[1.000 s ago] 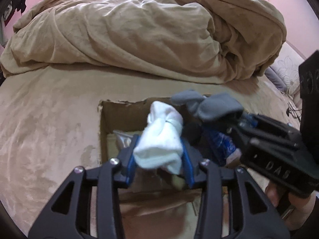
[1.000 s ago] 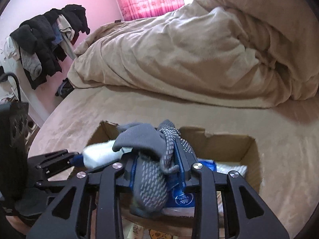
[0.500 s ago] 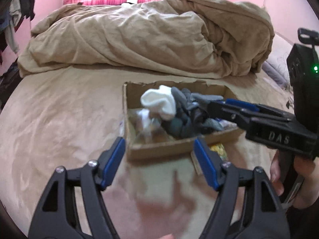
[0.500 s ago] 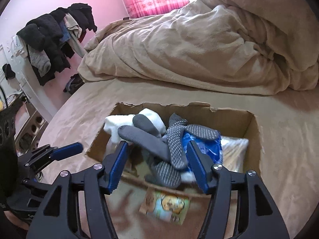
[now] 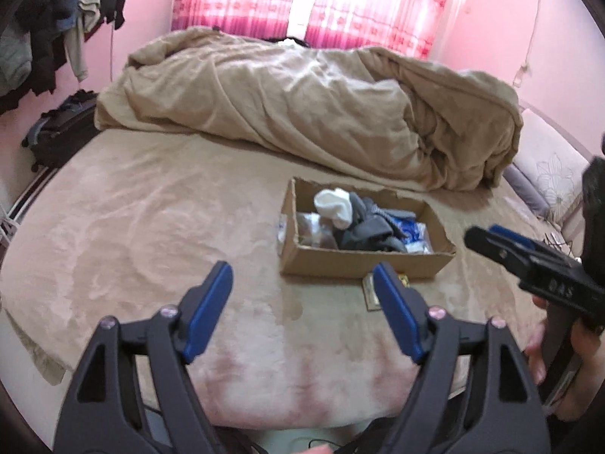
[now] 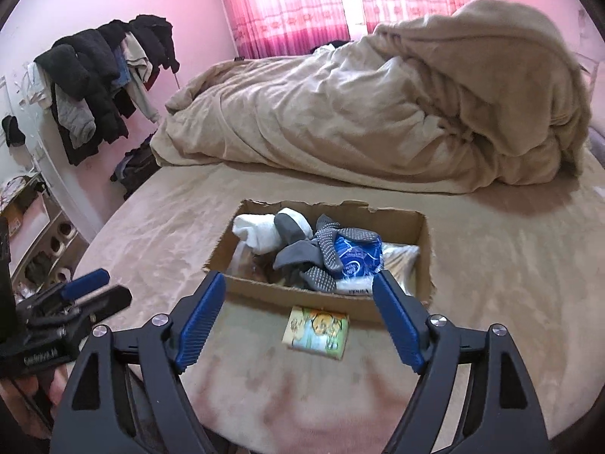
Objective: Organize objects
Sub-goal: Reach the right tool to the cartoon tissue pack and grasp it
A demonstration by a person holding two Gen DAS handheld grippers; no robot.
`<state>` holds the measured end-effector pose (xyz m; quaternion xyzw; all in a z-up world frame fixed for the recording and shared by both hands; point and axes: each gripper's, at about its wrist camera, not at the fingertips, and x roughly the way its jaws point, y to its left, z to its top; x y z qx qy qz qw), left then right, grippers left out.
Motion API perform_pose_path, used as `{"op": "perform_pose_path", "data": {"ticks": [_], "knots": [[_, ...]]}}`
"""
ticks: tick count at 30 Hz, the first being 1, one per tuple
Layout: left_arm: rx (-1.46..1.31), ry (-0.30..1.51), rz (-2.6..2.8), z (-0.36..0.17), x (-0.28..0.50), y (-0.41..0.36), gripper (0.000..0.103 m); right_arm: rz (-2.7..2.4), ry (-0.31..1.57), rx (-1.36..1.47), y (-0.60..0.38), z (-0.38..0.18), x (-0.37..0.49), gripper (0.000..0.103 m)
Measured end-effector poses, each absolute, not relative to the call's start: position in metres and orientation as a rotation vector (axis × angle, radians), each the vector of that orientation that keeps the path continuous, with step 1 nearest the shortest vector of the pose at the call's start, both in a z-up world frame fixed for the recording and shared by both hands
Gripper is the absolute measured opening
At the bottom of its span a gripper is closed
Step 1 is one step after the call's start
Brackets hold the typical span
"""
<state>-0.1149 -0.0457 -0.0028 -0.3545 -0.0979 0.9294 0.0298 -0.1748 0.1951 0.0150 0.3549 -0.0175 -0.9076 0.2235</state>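
Observation:
A cardboard box sits on the beige bed. In it lie a white sock bundle, grey socks and a blue packet. My left gripper is open and empty, well back from the box's near left side. My right gripper is open and empty, just in front of the box. It also shows at the right of the left wrist view. A small picture card lies on the bed before the box.
A rumpled beige duvet is heaped behind the box. Dark clothes hang on a rack at the left wall. A dark bag sits on the floor left of the bed. The bed's near edge lies just under the grippers.
Both grippers opened and let the white sock bundle and the grey socks drop into the box. Both then pulled back and up from the box.

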Motion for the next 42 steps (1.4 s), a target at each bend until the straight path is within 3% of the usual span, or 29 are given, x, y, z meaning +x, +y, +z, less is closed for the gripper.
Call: {"op": "perform_pose_path", "data": {"ticks": [8, 17, 28, 42], "knots": [[-1.062, -0.232, 2.899, 0.006, -0.083, -0.044, 0.078, -2.531, -0.021, 0.986, 0.202, 0.02, -0.13, 0.083], [-1.146, -0.208, 2.862, -0.046, -0.07, -0.034, 0.078, -2.49, 0.002, 1.053, 0.199, -0.021, -0.113, 0.083], [-1.214, -0.178, 2.834, -0.098, -0.102, -0.033, 0.078, -2.5, -0.026, 1.145, 0.194, -0.076, -0.143, 0.083], [-1.244, -0.239, 2.811, -0.137, -0.15, -0.041, 0.078, -2.504, 0.073, 1.177, 0.163, -0.119, -0.205, 0.083]]}}
